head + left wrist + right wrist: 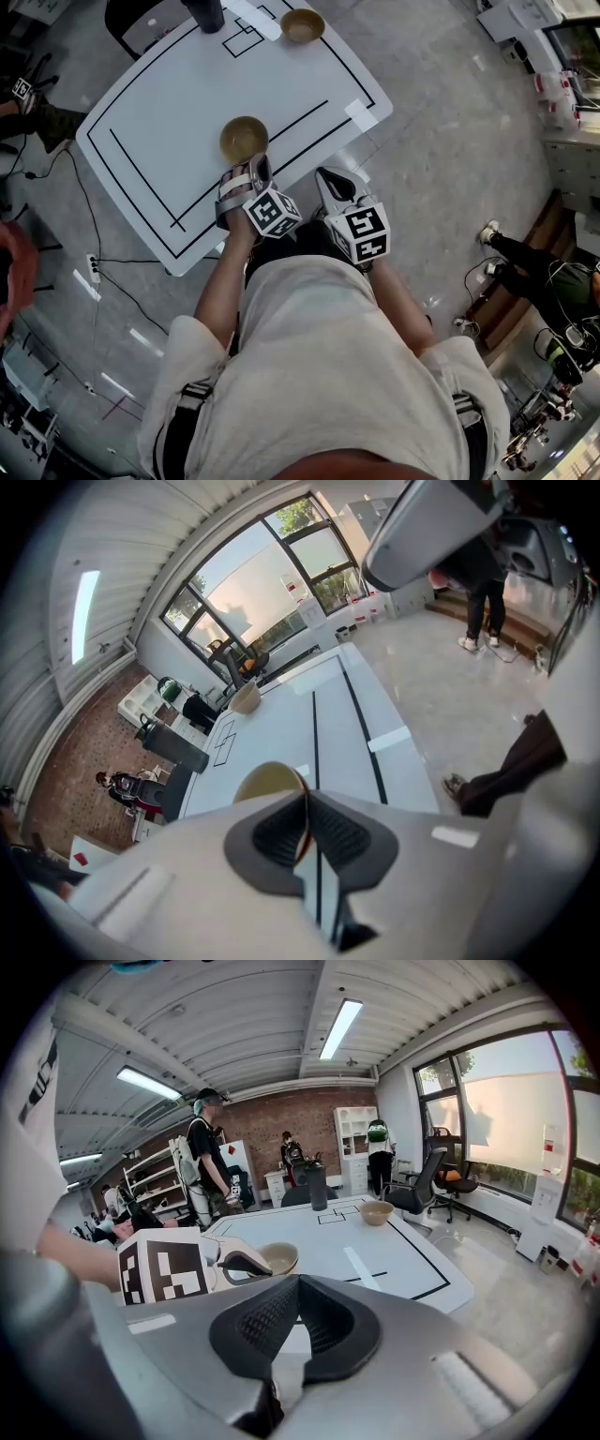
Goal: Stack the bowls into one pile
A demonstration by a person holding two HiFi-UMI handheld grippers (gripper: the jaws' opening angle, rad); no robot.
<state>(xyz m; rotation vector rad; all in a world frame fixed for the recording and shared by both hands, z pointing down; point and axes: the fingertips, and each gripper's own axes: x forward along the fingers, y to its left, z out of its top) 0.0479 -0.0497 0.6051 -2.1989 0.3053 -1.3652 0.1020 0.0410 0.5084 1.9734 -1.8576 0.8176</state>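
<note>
White table (281, 84) | near bowl (244, 139), far bowl (302, 25): tan | left claw (255, 165) grips near bowl | right claw (334, 175) closed

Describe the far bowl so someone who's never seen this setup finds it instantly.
Start at the white table with black lines and go to its far edge, right of the dark bottle. The far bowl sits there alone and untouched; the near bowl is at the near edge, its rim pinched by the left hand-held gripper.
</note>
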